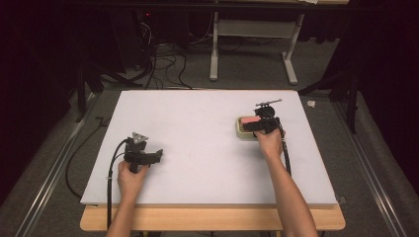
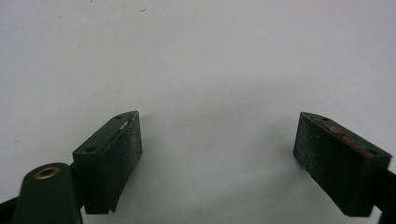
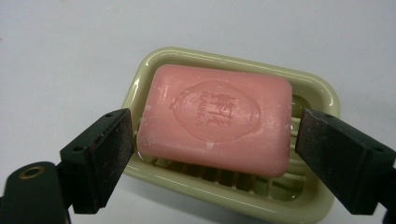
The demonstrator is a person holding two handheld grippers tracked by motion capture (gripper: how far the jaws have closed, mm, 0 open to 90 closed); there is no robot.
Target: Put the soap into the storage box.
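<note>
The person's right forearm stretches far forward, its right gripper [image 1: 260, 126] poised over a pink soap bar [image 1: 250, 120] lying in a pale green soap dish [image 1: 240, 131] at the right of the white table [image 1: 197, 128]. From the right gripper view, its jaws stand apart, flanking the bar's ends without touching, and an embossed oval shows on the soap. The left gripper [image 1: 159, 155] rests near the table's front left, jaws spread wide over bare surface

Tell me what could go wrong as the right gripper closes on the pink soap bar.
The right gripper is open, jaws flanking the pink rectangular soap bar in the pale green slatted plastic dish. Risks: the left pad sits close to the dish rim and may catch it, lifting the dish too. The bar's rounded ends may slip from the pads.
</note>
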